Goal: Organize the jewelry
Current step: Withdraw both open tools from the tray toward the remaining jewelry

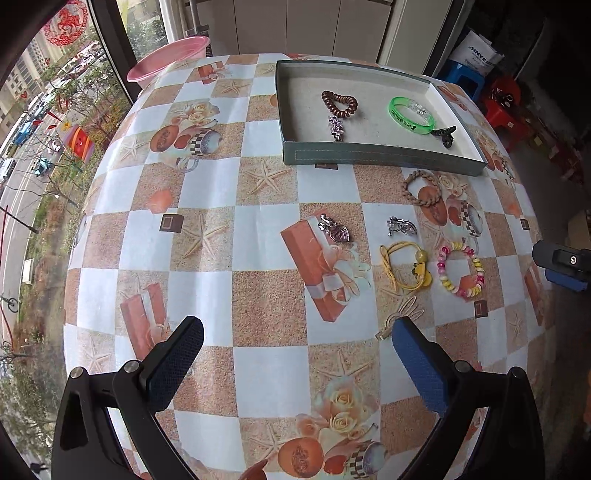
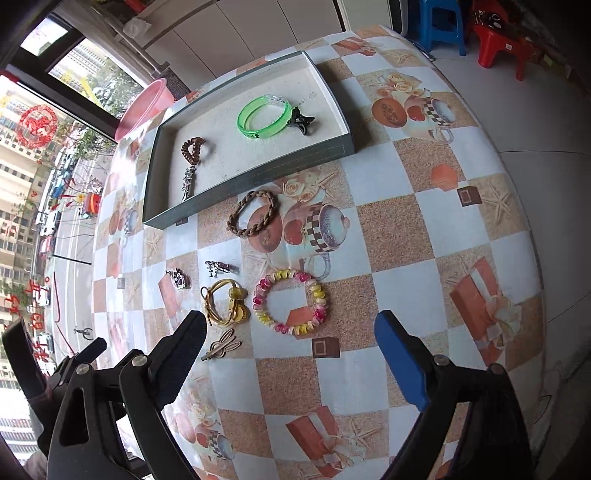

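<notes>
A grey tray (image 1: 380, 156) (image 2: 255, 173) at the far side holds a brown coil tie (image 1: 338, 102) (image 2: 192, 148), a silver clip (image 1: 337, 128) (image 2: 188, 182), a green bangle (image 1: 410, 115) (image 2: 263, 117) and a black claw clip (image 1: 446, 134) (image 2: 303, 122). On the cloth lie a braided bracelet (image 1: 422, 191) (image 2: 253, 215), two silver charms (image 1: 333, 229) (image 1: 400, 225), a yellow tie (image 1: 406, 266) (image 2: 226, 303), a pink-yellow coil bracelet (image 1: 461, 271) (image 2: 290, 305) and a wooden rabbit clip (image 1: 400, 319) (image 2: 221, 346). My left gripper (image 1: 297, 334) and right gripper (image 2: 290, 325) hang open and empty above the table.
A pink basin (image 1: 168, 61) (image 2: 146, 107) sits past the table's far left edge by the window. Blue and red plastic stools (image 2: 476, 33) stand on the floor beyond the far right. The checked tablecloth (image 1: 258, 258) covers the round table.
</notes>
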A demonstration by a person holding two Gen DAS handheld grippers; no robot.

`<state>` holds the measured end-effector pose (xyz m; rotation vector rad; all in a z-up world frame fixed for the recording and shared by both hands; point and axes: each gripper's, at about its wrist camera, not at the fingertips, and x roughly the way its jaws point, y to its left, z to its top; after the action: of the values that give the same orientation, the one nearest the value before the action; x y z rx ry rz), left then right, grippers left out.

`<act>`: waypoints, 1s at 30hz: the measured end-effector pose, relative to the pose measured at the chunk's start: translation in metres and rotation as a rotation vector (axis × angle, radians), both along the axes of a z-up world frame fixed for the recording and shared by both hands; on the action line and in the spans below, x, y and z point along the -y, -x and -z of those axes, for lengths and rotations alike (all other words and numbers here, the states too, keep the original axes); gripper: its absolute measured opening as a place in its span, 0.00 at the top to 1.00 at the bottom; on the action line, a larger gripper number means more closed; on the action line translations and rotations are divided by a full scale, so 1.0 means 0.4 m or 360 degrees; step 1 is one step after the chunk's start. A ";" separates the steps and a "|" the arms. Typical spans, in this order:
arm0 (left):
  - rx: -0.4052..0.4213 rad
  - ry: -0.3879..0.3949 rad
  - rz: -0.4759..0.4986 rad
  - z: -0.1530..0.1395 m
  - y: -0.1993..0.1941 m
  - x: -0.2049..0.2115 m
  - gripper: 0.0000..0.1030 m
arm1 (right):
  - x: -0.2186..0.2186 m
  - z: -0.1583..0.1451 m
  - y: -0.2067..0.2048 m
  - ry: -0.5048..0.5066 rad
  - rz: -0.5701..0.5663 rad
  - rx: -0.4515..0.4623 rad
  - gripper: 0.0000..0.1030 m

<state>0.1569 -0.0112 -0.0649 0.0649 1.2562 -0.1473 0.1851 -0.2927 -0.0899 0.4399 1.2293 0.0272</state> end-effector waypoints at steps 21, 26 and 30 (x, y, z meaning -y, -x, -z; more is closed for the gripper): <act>-0.0132 -0.0112 0.0015 0.057 0.090 -0.064 0.00 | -0.056 0.099 0.180 0.0131 0.0034 -0.0272 0.00; -0.0213 -0.0059 0.0012 0.087 0.085 -0.062 0.00 | -0.054 0.108 0.177 0.0131 0.0030 -0.0322 0.00; -0.0237 0.0001 -0.0019 0.104 0.064 -0.058 0.00 | -0.052 0.122 0.158 0.0162 0.0024 -0.0342 0.00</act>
<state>0.1315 0.0119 -0.1063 0.0463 1.4048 -0.1445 0.1221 -0.2721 -0.1389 0.3700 1.4315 -0.0974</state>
